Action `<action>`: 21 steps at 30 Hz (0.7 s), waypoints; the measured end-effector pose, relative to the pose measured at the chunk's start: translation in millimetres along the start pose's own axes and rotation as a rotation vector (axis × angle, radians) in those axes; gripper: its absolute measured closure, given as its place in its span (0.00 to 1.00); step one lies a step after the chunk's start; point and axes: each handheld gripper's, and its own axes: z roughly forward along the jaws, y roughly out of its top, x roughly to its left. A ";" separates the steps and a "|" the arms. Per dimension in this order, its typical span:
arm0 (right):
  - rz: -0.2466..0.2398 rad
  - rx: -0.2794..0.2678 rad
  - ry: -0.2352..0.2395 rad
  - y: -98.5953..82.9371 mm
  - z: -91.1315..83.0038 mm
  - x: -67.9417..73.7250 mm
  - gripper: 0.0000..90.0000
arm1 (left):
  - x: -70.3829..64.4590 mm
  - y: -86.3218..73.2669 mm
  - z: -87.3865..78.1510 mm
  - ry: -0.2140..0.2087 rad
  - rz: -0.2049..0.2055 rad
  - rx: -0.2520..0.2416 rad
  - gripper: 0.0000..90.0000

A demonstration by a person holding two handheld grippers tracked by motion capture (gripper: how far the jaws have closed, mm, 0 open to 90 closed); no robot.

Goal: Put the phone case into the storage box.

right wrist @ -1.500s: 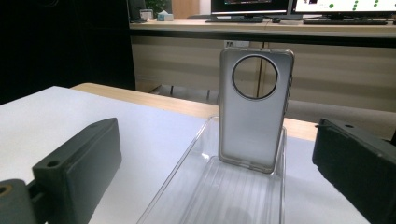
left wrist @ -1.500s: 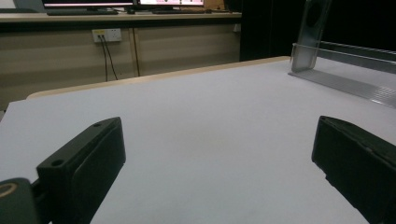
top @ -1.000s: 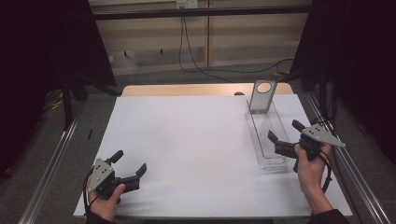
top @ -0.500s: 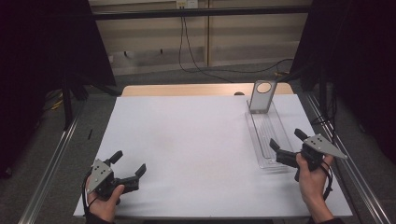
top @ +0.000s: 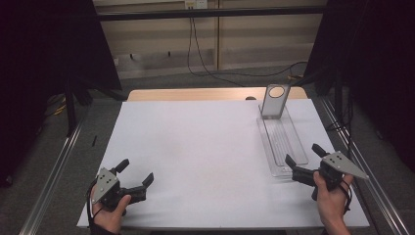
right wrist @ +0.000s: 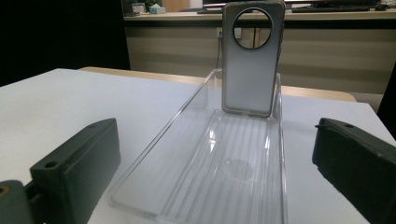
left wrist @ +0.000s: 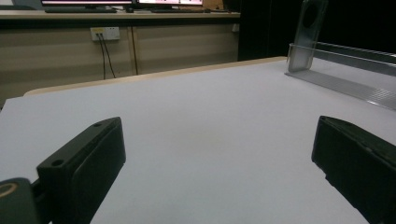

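The clear plastic tray (right wrist: 219, 172) is sitting on the white worktop (top: 205, 147), long and narrow, see-through, with low walls, rounded corners and fine ridges running lengthwise along its floor. There's a faint round mark showing through the bottom too. Standing upright at the tray's far end is a grey phone case (right wrist: 252, 58), leaning against the end wall, with a big round cutout near its top that you can look straight through.

The right tool (top: 307, 157) is hovering just off the tray's near end, jaws spread wide and gripping nothing; in the right gripper view the two black jaws are framing the tray's near corners without touching it. The person's hand (top: 332, 196) is wrapping around its handle just behind.

The left tool (top: 134, 172) is sitting well away from the tray, across the worktop at the near edge, jaws also spread wide and empty, pointing over bare white surface towards the tray.
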 end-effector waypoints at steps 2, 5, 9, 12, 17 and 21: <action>0.002 0.001 0.002 -1.9 -2.4 0.2 0.01 | -0.4 0.0 -0.1 0.001 0.000 0.000 0.03; 0.007 0.005 0.002 -4.4 -6.1 -0.7 0.01 | -0.5 -0.3 -0.1 -0.001 -0.003 0.001 0.03; 0.012 0.006 -0.003 -7.5 -12.1 -1.3 0.01 | -0.9 0.1 -0.5 0.001 0.000 0.001 0.03; 0.013 0.000 -0.015 -8.8 -17.6 -3.2 0.01 | -1.8 0.1 -1.3 -0.002 0.002 0.002 0.03; 0.014 0.002 -0.018 -14.7 -25.6 -3.8 0.00 | -3.6 -1.0 -3.0 -0.002 0.004 0.011 0.03; 0.004 0.015 -0.012 -19.7 -30.3 -1.2 0.00 | -4.1 -1.6 -3.5 -0.004 0.002 0.014 0.03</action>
